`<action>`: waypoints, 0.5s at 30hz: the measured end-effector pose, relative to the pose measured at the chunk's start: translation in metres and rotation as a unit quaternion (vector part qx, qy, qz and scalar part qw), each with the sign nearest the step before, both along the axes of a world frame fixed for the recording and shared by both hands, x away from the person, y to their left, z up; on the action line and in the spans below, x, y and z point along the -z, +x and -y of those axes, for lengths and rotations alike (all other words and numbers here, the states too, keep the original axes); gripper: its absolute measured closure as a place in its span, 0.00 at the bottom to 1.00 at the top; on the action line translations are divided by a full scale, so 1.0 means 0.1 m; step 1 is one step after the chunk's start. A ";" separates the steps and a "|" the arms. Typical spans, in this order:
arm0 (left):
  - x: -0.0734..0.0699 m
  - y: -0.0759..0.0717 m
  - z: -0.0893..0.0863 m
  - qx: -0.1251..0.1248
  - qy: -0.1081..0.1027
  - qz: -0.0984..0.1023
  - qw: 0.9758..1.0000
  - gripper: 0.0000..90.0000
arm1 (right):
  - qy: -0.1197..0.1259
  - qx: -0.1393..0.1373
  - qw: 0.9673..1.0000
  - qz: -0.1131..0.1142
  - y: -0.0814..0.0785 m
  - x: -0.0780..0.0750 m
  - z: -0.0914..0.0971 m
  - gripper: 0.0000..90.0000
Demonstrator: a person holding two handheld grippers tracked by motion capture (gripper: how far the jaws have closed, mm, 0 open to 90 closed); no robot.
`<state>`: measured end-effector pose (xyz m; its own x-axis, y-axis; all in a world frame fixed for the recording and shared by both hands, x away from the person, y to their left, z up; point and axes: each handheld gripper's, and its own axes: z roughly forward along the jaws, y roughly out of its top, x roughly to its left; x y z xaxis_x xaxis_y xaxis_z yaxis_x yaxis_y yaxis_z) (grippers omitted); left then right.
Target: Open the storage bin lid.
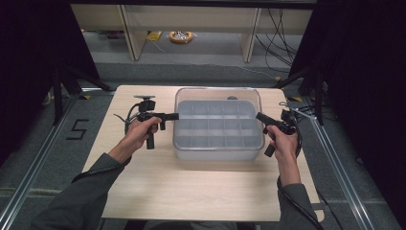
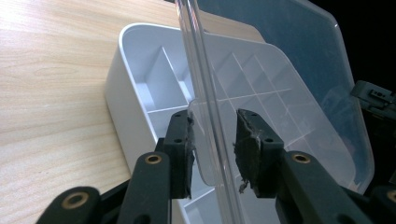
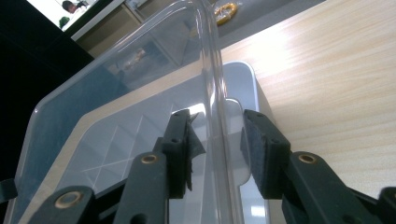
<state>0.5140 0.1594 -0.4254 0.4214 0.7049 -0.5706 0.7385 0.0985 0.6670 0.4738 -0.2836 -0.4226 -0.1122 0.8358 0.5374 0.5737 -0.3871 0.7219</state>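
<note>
A white box with several empty compartments stands at the middle of the wooden table. Its clear lid hovers just above it, held at both short sides. My left gripper comes in from the left and is shut on the lid's left rim. In the left gripper view the lid runs between my jaws, tilted above the box. My right gripper is shut on the lid's right rim. The right gripper view has that lid's rim between its jaws, over the box.
The table has bare wood in front of the box and at both sides. Beyond its far edge stand shelf legs, floor cables and a yellow ring. Metal rails run along the floor on both sides.
</note>
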 end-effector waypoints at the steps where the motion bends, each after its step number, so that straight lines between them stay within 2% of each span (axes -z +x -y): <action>1: -0.02 -0.01 0.00 -0.001 -0.001 0.002 1.000 0.73 | 0.006 0.000 1.000 0.001 -0.01 -0.01 0.00 0.71; 4: -0.04 -0.02 0.00 0.000 0.000 0.007 1.000 0.74 | -0.004 0.000 1.000 -0.005 -0.02 -0.02 0.00 0.71; 5: -0.06 -0.03 -0.01 0.001 -0.004 0.007 1.000 0.74 | 0.006 0.002 1.000 0.002 -0.03 -0.04 0.00 0.71; 6: -0.09 -0.04 -0.01 0.002 -0.003 0.011 1.000 0.74 | 0.005 -0.001 1.000 0.008 -0.03 -0.05 0.00 0.71; 8: -0.10 -0.05 -0.01 0.003 -0.004 0.013 1.000 0.74 | 0.007 0.001 1.000 0.004 -0.05 -0.07 0.00 0.71; 10: -0.13 -0.07 -0.01 0.000 -0.004 0.016 1.000 0.74 | 0.006 -0.005 1.000 0.015 -0.08 -0.11 0.00 0.71; 11: -0.14 -0.10 -0.01 -0.001 -0.007 0.019 1.000 0.74 | 0.021 0.003 1.000 0.009 -0.10 -0.14 -0.02 0.71; 12: -0.14 -0.10 -0.01 -0.001 -0.007 0.019 1.000 0.74 | 0.021 0.003 1.000 0.009 -0.10 -0.14 -0.02 0.71; 13: -0.17 -0.13 -0.02 0.002 -0.008 0.021 1.000 0.74 | 0.004 -0.001 1.000 0.023 -0.13 -0.16 -0.01 0.71; 15: -0.17 -0.15 -0.02 0.004 -0.010 0.024 1.000 0.74 | 0.003 -0.005 1.000 0.029 -0.14 -0.16 0.00 0.71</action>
